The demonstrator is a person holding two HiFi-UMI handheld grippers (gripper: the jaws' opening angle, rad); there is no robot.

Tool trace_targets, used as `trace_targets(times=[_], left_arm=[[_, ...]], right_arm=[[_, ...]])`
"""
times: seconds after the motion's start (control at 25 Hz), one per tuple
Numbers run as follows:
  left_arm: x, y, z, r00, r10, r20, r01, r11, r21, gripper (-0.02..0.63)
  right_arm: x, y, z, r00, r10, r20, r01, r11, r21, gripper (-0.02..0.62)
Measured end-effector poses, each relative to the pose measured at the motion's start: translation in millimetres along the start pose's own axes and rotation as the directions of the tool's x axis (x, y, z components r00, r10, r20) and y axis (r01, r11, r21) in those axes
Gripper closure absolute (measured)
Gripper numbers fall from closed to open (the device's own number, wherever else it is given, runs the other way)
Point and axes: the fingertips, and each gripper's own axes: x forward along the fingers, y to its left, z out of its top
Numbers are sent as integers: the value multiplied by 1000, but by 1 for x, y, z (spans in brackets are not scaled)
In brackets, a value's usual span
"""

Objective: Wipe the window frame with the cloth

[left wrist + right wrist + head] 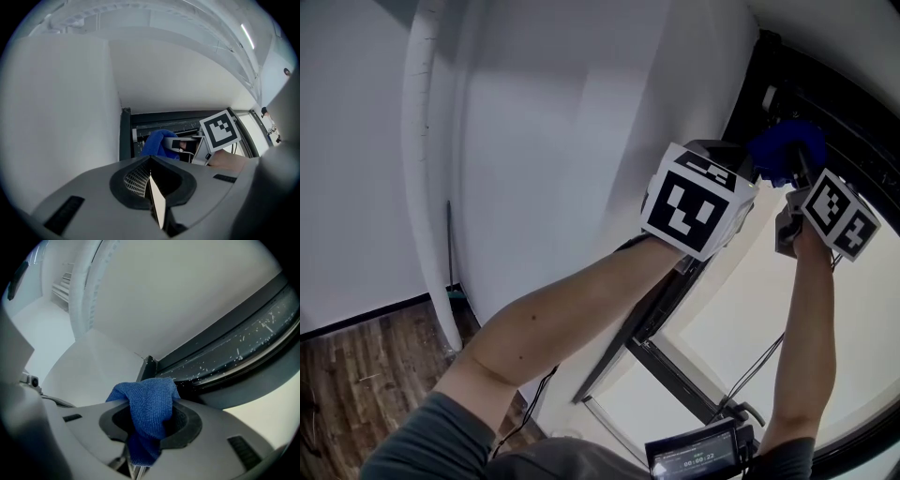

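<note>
The blue cloth [780,150] is bunched in my right gripper [799,180], which is shut on it and raised to the top corner of the black window frame [830,98]. In the right gripper view the cloth [149,408] bulges out between the jaws, close to the dusty dark frame [234,352] and its corner [148,365]. My left gripper [719,156] is held up just left of the right one. Its jaws are shut with nothing between them [151,174], and it looks at the cloth [157,142] and the frame's upright [124,136].
A white wall and a white vertical pipe [427,187] stand at left above the wooden floor [366,366]. The lower frame bar [670,370] and a window handle [748,410] are below my arms. A small screen device [698,457] sits at my chest.
</note>
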Motion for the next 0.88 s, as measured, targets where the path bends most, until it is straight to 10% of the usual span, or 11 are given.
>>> trace_targets(times=[0.88], left_arm=[[4, 17, 38, 994, 106, 24, -106, 994, 32, 597]], right_arm=[[18, 39, 52, 979, 188, 85, -186, 982, -31, 472]])
